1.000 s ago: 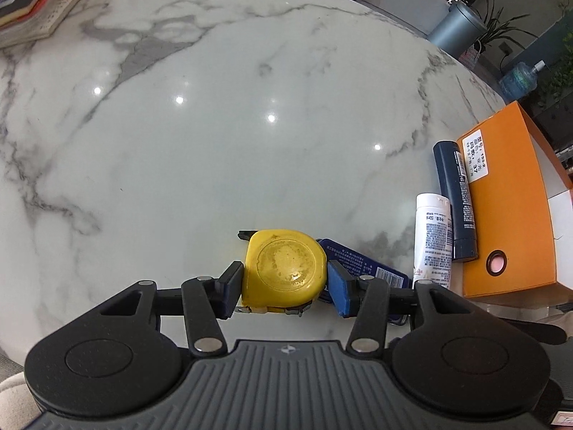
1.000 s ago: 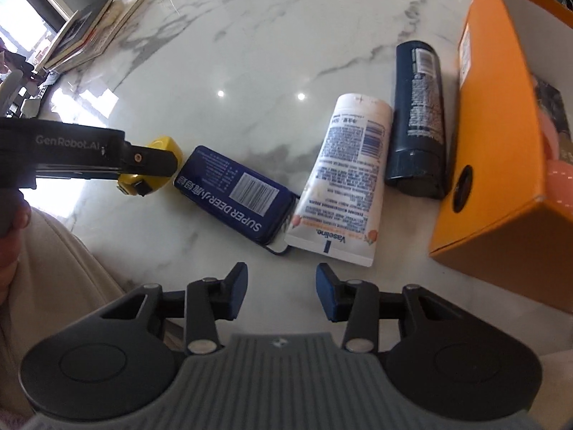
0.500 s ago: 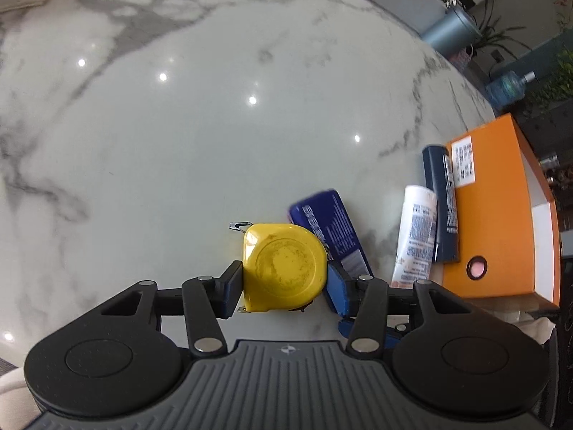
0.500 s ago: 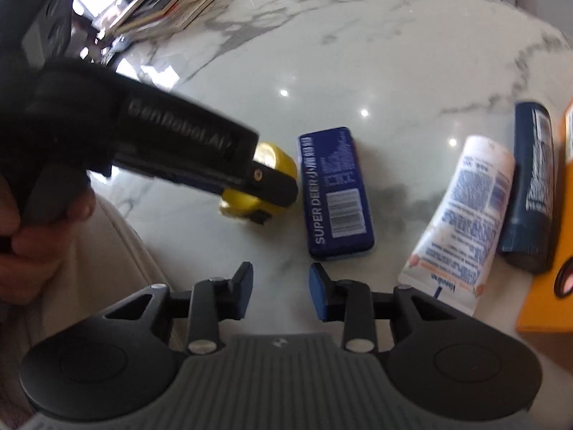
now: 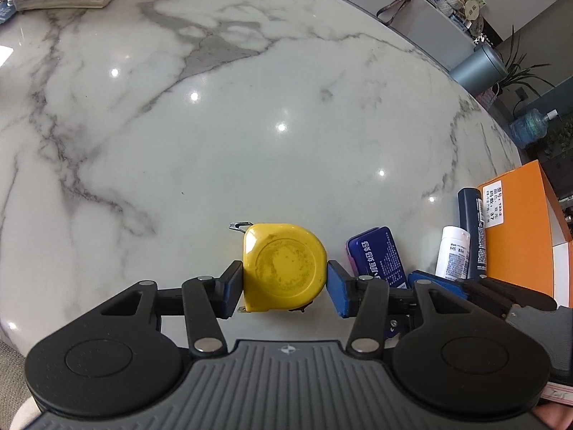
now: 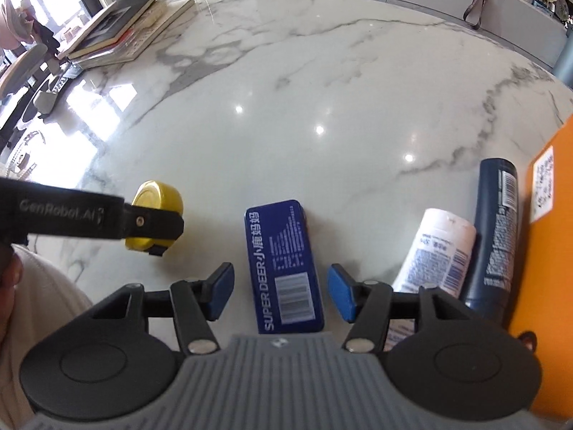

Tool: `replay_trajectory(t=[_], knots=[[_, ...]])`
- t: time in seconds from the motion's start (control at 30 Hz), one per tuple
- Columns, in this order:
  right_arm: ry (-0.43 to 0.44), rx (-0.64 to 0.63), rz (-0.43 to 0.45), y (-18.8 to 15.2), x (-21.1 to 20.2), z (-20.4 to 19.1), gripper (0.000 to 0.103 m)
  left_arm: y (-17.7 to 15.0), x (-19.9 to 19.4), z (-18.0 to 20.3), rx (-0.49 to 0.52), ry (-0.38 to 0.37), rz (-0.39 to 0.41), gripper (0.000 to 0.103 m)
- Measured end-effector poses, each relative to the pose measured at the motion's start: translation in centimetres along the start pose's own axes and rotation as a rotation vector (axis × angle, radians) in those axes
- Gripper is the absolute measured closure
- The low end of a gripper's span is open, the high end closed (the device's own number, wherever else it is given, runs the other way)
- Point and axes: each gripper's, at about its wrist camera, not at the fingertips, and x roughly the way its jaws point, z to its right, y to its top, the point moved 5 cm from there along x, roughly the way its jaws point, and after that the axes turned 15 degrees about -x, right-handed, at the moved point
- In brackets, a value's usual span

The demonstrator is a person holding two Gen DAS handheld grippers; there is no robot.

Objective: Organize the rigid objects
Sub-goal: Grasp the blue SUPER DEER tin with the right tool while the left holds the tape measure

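Progress: early. Left gripper [image 5: 284,288] clamps the yellow tape measure [image 5: 284,267] near the marble table's [image 5: 250,125] front edge. Right gripper [image 6: 279,288], jaws apart, straddles the blue tin [image 6: 283,265] (not yet gripped). Both tubes [image 6: 435,251] lie beside the orange box [image 6: 548,236], apparently unsorted.

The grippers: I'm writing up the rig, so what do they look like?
Both match. The left gripper and right gripper have black linkage arms with silver pivot pins, blue pads, two round black discs and a grey ribbed base. The left's black side reads "GenRobot.AI" in the right wrist view. No cables show.
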Motion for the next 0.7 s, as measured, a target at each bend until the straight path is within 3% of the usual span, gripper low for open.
replay_trajectory(t=[0.1,0.2,0.27,0.6,0.7], knots=[[-0.017,-0.025,-0.019,-0.3,0.5,-0.4,0.046,0.0,0.0,-0.3,-0.011,-0.012,-0.004,0.047],[-0.052,-0.076,-0.02,-0.4,0.5,-1.0,0.057,0.1,0.1,-0.2,-0.007,-0.012,-0.004,0.047],[-0.064,-0.084,-0.018,-0.2,0.6,-0.9,0.057,0.1,0.0,-0.1,-0.002,-0.01,-0.001,0.047],[0.014,0.06,0.013,-0.3,-0.5,0.2,0.06,-0.2,-1.3,0.4,0.031,-0.002,0.054,0.047],[0.018,0.083,0.042,-0.5,-2.0,0.4,0.06,-0.6,-2.6,0.7,0.012,-0.032,0.064,0.047]])
